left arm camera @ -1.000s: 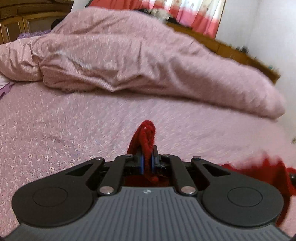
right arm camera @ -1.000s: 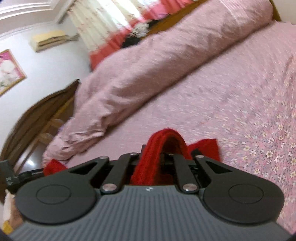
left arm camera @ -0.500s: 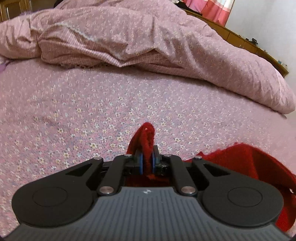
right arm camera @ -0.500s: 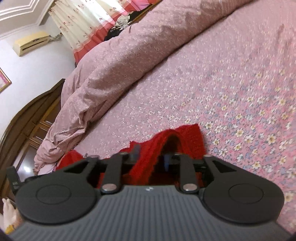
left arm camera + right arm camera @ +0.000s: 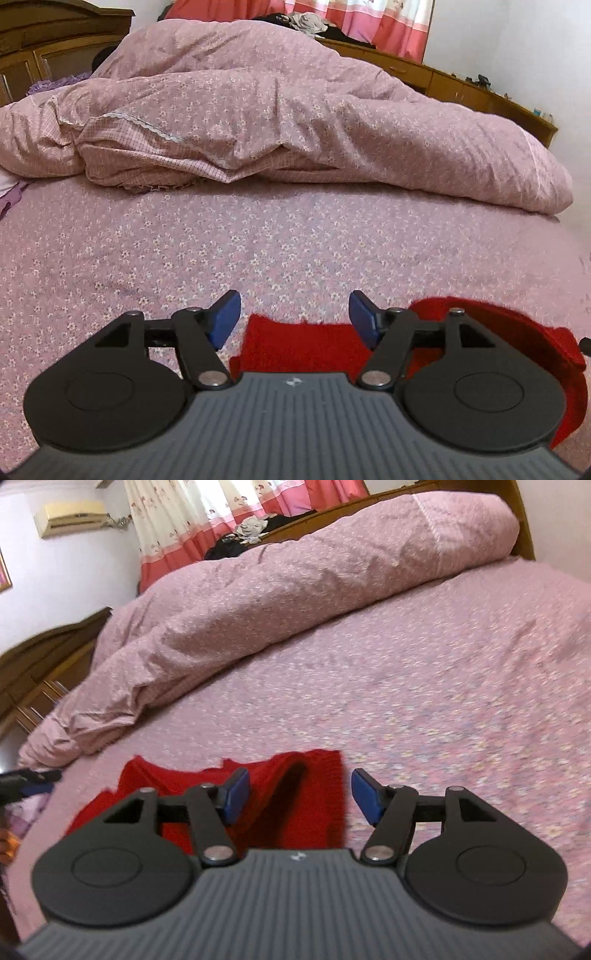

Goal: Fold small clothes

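A small red knitted garment [image 5: 306,347] lies on the pink floral bed sheet [image 5: 258,251]. My left gripper [image 5: 294,317] is open just above its near edge, holding nothing. The garment also shows in the right wrist view [image 5: 295,797], partly folded with a raised ridge. My right gripper [image 5: 300,794] is open over its right part, holding nothing. The left gripper's tip [image 5: 29,779] shows at the left edge of the right wrist view.
A bunched pink duvet [image 5: 295,122] lies across the far side of the bed. A wooden headboard [image 5: 461,88] and curtains [image 5: 207,520] stand behind it. A wooden cabinet [image 5: 48,48] is at the far left.
Both grippers have opened and let go of the red garment, which now lies on the sheet. Both have drawn back and tilted up slightly.
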`<state>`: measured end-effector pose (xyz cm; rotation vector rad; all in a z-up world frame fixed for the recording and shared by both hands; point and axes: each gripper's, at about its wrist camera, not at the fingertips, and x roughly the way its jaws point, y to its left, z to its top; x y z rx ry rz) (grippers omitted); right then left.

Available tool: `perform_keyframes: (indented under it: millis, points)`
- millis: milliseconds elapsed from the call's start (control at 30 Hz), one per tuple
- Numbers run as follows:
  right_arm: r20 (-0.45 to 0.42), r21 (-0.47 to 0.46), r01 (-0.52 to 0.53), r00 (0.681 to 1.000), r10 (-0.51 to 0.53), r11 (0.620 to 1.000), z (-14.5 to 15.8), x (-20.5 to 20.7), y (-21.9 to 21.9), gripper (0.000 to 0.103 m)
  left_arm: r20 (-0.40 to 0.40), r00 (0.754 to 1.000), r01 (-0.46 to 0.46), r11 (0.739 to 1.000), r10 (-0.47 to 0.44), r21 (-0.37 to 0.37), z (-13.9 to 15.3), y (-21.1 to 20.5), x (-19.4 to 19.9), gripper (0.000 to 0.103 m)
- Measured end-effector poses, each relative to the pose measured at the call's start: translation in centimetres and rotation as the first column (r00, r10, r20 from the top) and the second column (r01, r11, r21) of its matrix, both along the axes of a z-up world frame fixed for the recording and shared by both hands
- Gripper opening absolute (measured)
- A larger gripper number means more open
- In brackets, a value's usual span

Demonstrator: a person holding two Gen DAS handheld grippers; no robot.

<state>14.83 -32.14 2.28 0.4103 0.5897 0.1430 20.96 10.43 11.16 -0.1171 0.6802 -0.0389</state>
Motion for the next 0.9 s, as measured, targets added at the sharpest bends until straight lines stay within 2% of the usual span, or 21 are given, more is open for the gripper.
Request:
perform_keyframes:
  millis: [167,333,400,533,700,900]
  points:
    - [-0.035,-0.109,0.002,0.999,-0.006,0.994,-0.4,-0.5,-1.0,0.064,-0.056,0.998,-0.028,1.000,0.028,-0.008,-1.8,0.9,-0.2,0.071]
    - [-0.048,-0.211,-0.070,0.997,0.061,0.975,-0.1,-0.2,-0.9,0.064,-0.181,0.983,-0.028,0.999,0.021,-0.038,-4.5,1.5,0.5,0.071]
    - [-0.050,-0.190,-0.098,0.995,0.090,0.977,0.1,0.3,-0.6,0.064,-0.202,0.979,-0.031,0.998,0.020,-0.051,-5.3,1.6,0.5,0.071]
    - [-0.066,-0.050,-0.143,0.988,0.140,0.988,-0.5,2.6,-0.3,0.064,-0.220,0.975,-0.040,0.997,0.026,-0.059,-6.4,1.6,0.8,0.071]
    - [-0.079,0.033,-0.158,0.984,0.160,0.987,-1.6,5.0,1.2,0.063,-0.220,0.975,-0.052,0.996,0.033,-0.079,-7.1,1.9,1.8,0.071]
    - [-0.080,0.000,-0.182,0.980,0.182,0.983,-1.7,6.8,3.1,0.061,-0.185,0.982,-0.055,0.997,0.046,-0.045,-7.3,1.6,3.1,0.071]
